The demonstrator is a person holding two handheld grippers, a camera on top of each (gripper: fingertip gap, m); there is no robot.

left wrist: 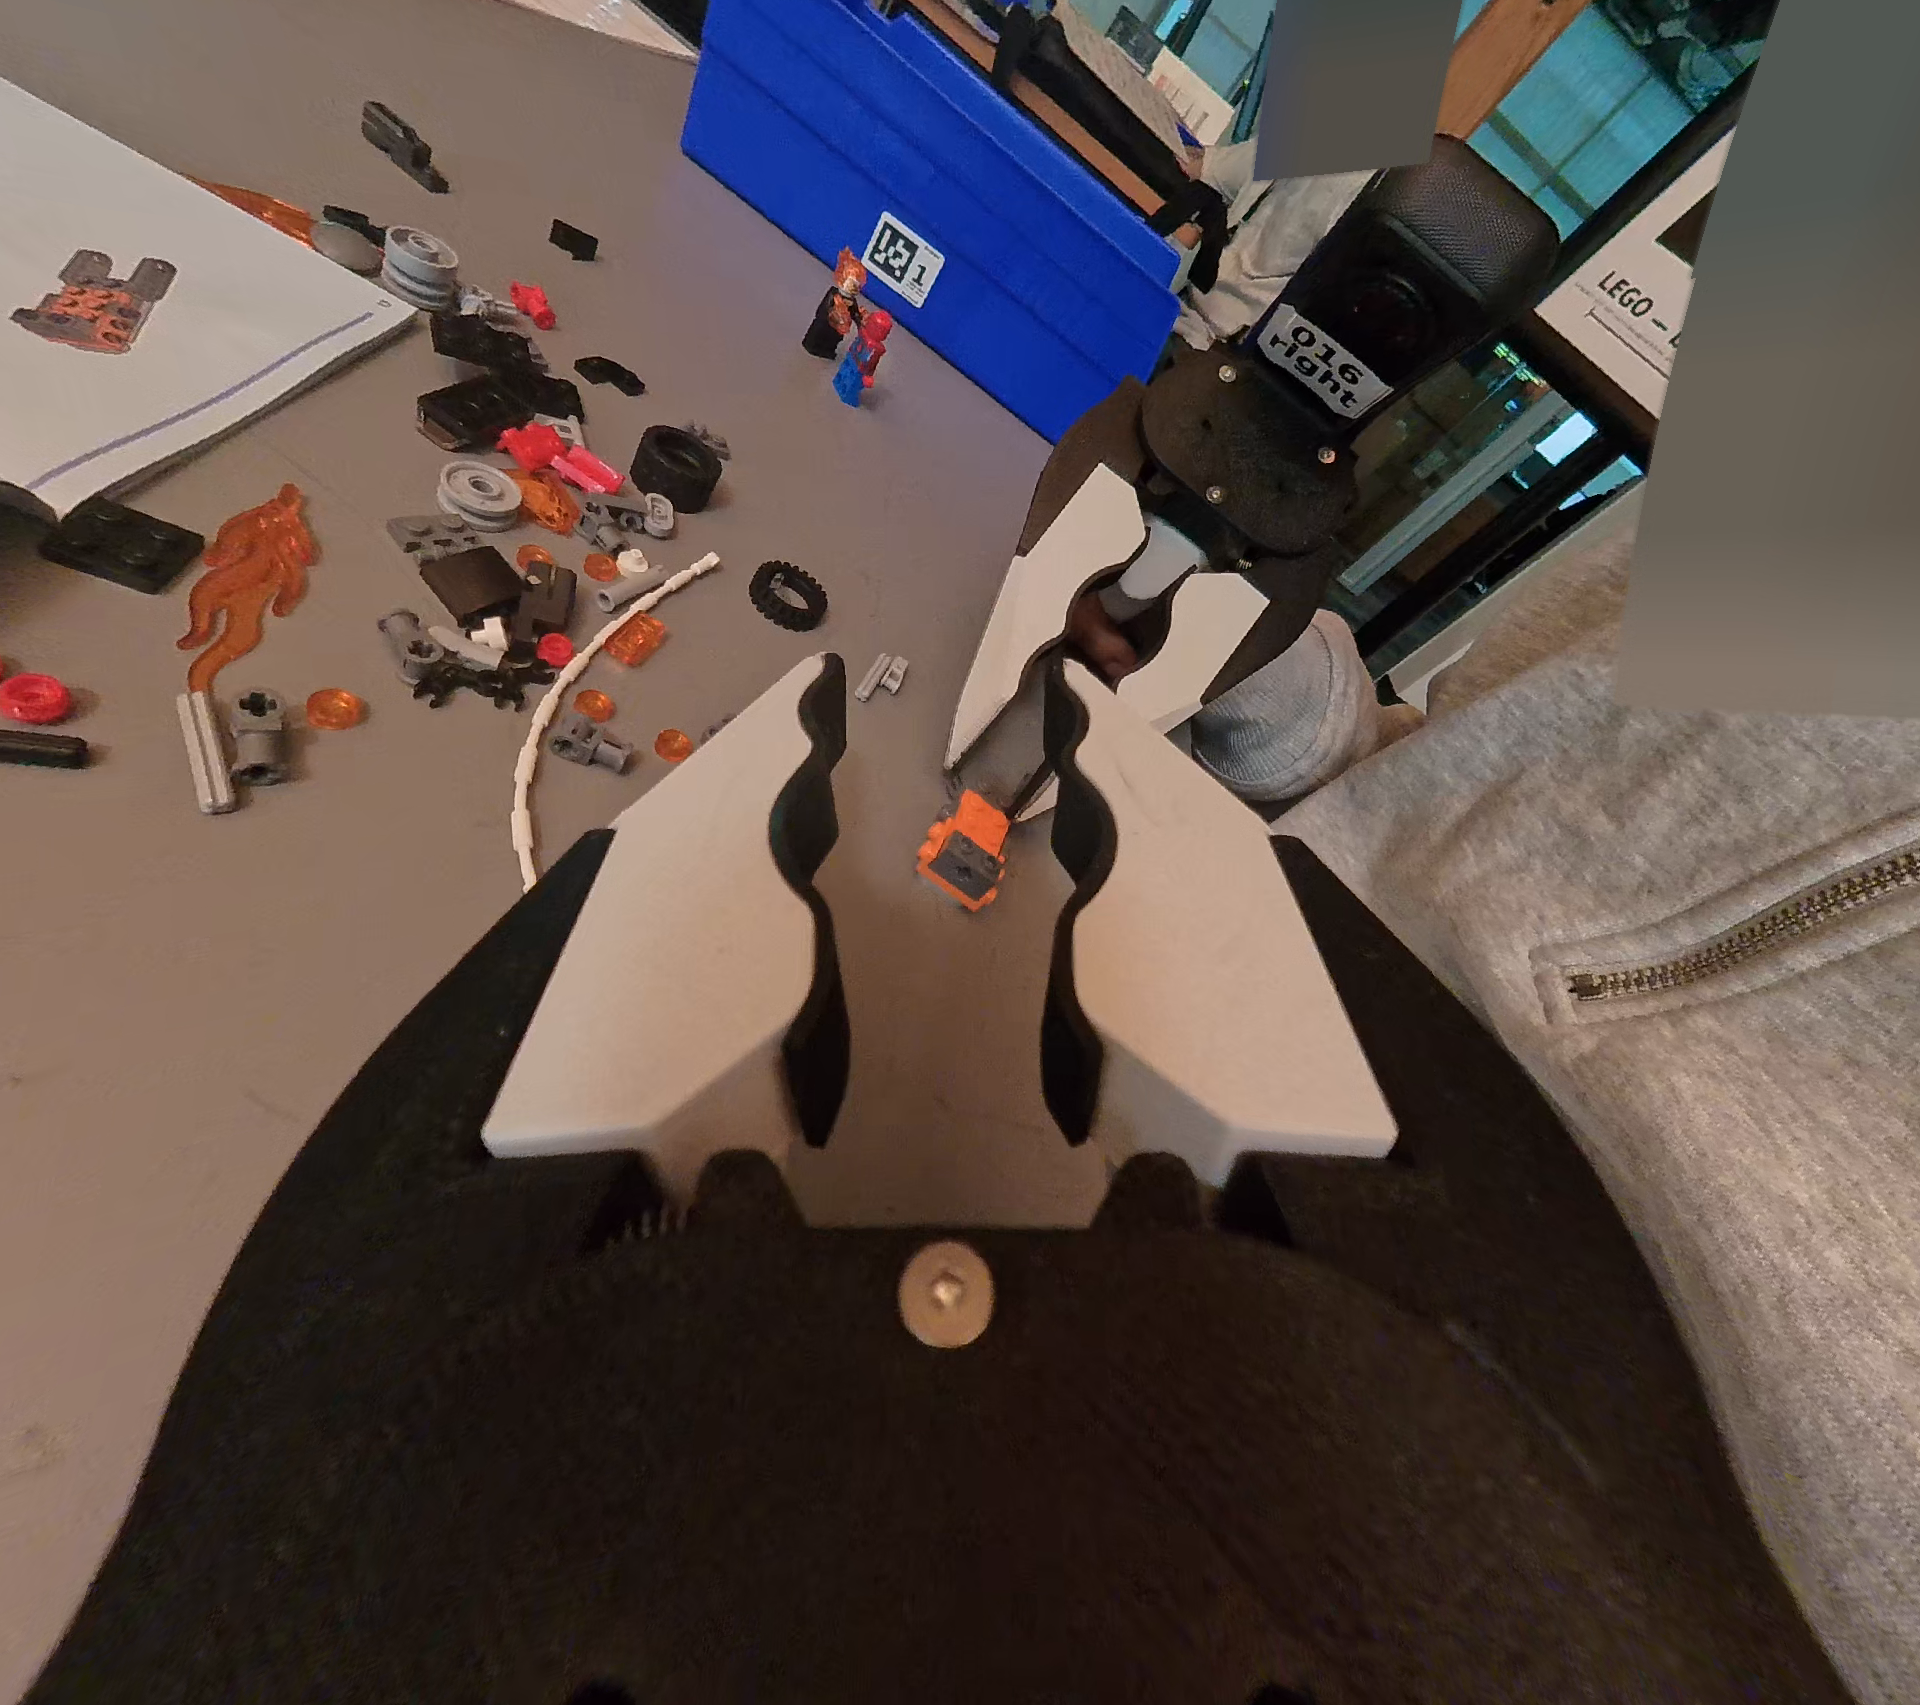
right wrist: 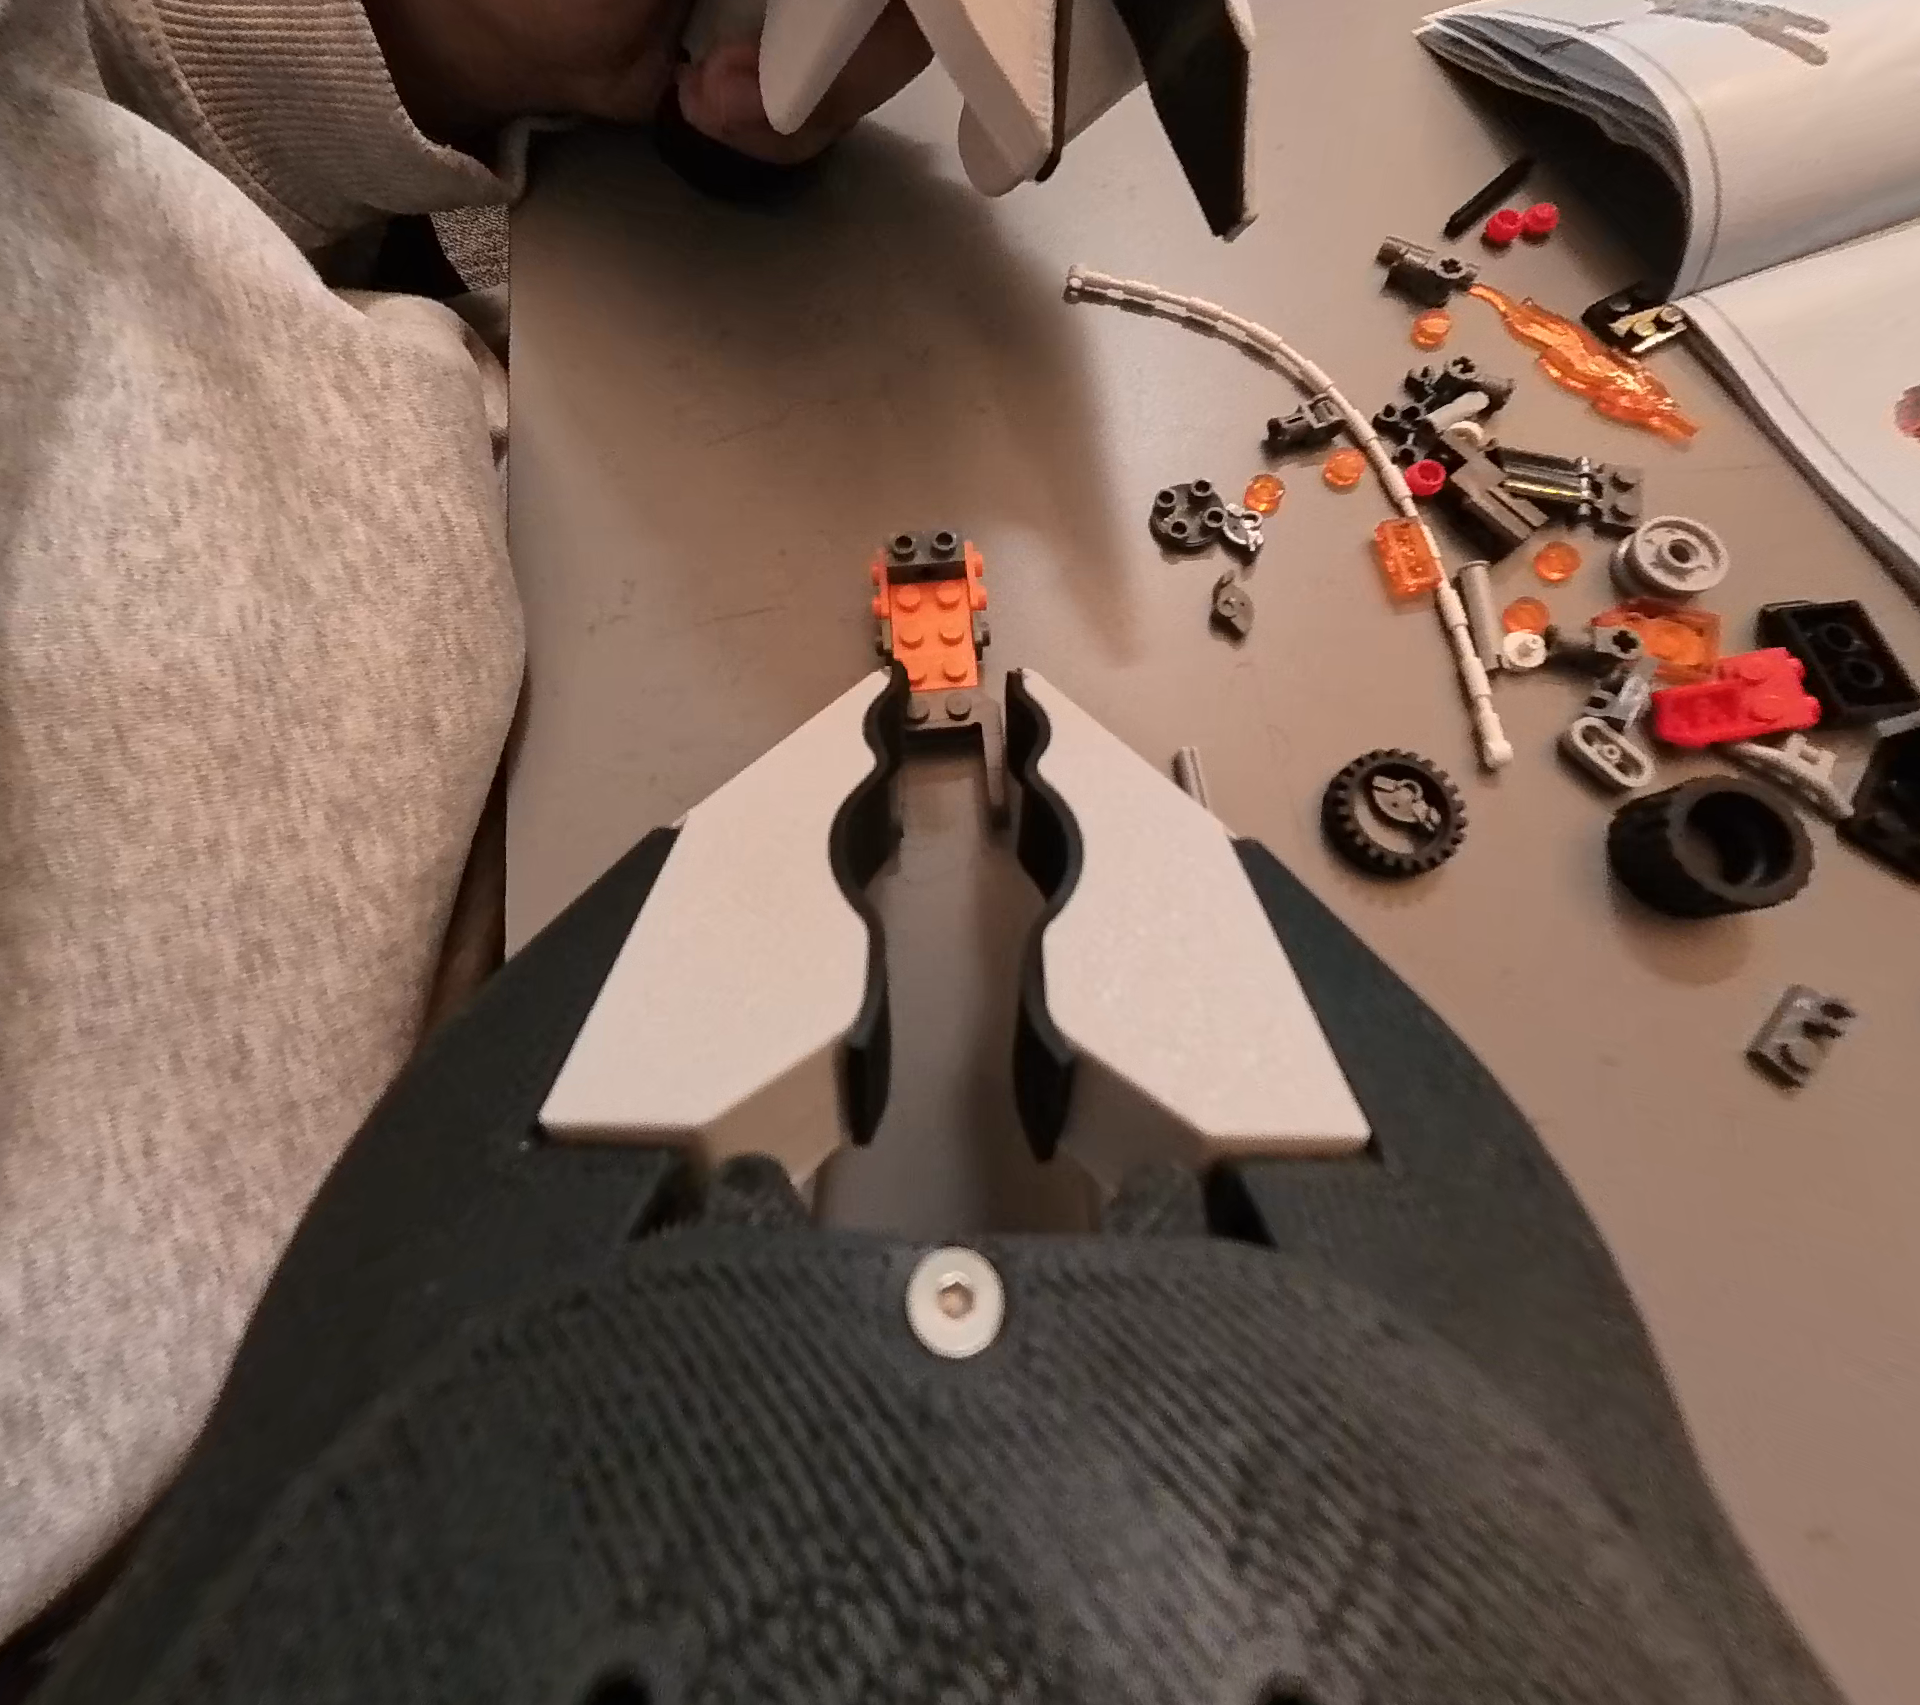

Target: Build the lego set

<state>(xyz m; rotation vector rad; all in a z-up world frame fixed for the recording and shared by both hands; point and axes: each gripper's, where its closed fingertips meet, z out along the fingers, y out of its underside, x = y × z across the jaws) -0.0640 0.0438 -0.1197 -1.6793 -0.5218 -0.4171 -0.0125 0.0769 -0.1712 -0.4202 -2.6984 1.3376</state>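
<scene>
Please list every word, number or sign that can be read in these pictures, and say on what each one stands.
I do not quote writing; this is where it stands.
White sticker on the right gripper's camera: printed characters.
White tag on the blue bin: square code, one character.
White sign at right edge: cut off.
Instruction booklet: no legible text.

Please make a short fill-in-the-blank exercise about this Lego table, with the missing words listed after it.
1. The right gripper has its fingertips at the small assembly, whose top plates are ____ in colour.
2. The left gripper holds nothing; its jaws are ____.
3. Two minifigures stand in front of a ____ bin.
4. The open instruction booklet lies on the ____ table.

Missing words: orange; open; blue; grey
</scene>
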